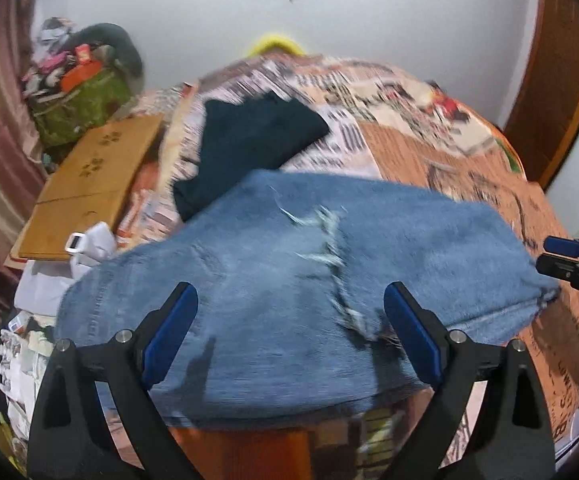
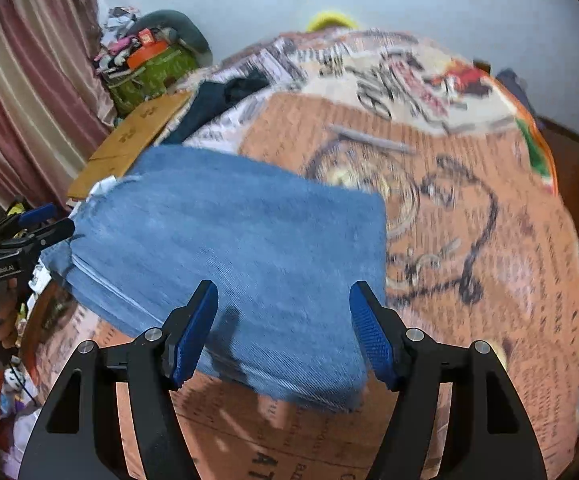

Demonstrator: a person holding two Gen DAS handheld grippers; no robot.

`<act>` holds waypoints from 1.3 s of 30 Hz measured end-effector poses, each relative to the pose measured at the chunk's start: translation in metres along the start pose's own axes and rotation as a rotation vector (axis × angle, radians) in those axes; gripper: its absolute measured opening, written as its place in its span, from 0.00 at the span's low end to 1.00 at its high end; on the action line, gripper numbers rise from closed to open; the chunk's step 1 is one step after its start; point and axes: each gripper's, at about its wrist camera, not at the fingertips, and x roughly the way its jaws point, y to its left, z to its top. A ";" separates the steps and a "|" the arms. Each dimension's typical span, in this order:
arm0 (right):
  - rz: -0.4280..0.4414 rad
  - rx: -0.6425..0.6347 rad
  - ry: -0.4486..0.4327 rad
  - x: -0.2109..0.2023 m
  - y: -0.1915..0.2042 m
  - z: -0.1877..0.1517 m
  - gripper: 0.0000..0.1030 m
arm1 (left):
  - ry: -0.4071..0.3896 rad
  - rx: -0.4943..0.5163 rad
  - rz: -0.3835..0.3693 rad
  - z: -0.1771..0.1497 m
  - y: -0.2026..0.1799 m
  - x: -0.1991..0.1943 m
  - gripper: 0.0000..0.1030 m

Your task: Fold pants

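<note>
Blue ripped jeans (image 1: 273,292) lie folded in a thick bundle on the bed with the printed orange cover (image 1: 469,168). My left gripper (image 1: 291,320) is open above the near part of the jeans, with nothing between its blue pads. In the right wrist view the same jeans (image 2: 229,248) lie below my right gripper (image 2: 283,320), which is open and empty. The right gripper's tips also show in the left wrist view (image 1: 561,256) by the jeans' right edge. The left gripper also shows in the right wrist view (image 2: 45,224) by their left edge.
A dark folded garment (image 1: 245,148) lies behind the jeans on the bed. A brown cardboard box (image 1: 89,188), a white bag (image 1: 93,244) and a green bag of clutter (image 1: 77,100) stand to the left. Curtains hang far left, a white wall behind.
</note>
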 end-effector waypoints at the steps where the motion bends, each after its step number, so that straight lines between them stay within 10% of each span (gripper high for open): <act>1: -0.001 -0.011 -0.019 -0.003 0.005 0.003 0.63 | -0.015 -0.015 0.009 0.001 0.006 -0.005 0.92; 8: 0.052 -0.089 -0.117 -0.005 0.046 0.032 0.68 | -0.056 -0.213 0.036 0.001 0.076 -0.034 0.92; 18: 0.102 -0.209 0.030 0.060 0.099 0.023 0.68 | 0.128 -0.533 0.006 -0.057 0.176 -0.013 0.92; 33: 0.099 -0.230 0.069 0.071 0.108 0.014 0.71 | 0.299 -0.909 -0.294 -0.137 0.217 0.043 0.92; 39: 0.110 -0.224 0.067 0.072 0.107 0.013 0.71 | 0.290 -0.944 -0.259 -0.135 0.236 0.070 0.77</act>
